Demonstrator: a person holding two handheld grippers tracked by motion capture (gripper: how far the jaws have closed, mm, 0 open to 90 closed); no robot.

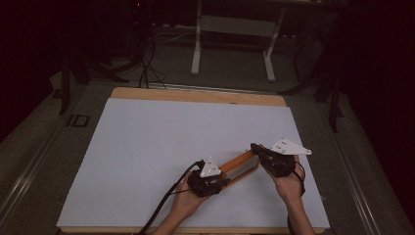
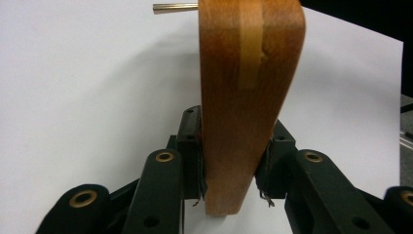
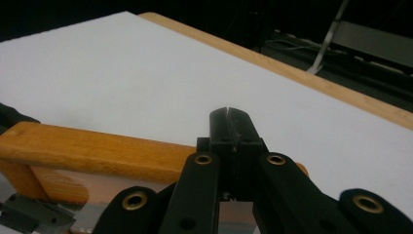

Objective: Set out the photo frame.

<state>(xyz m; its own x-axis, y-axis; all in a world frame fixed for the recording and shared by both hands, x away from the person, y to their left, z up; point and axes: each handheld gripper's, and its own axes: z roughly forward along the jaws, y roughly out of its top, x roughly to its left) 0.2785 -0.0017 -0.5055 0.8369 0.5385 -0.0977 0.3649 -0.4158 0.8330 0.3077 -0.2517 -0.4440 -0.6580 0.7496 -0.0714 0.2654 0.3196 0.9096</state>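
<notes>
L gripper (image 2: 233,161) clamps wooden frame (image 2: 248,97), R gripper (image 3: 233,127) closed

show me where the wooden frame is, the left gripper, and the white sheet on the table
wooden frame (image 2: 246,97): left gripper view, on its rounded wooden end.
left gripper (image 2: 229,165): left gripper view, midway between its fingertips.
white sheet (image 1: 161,137): high view, on its bare middle.

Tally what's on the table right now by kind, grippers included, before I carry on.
Wooden frame: 1
Grippers: 2, left gripper and right gripper
White sheet covering the table: 1
Total: 4
</notes>
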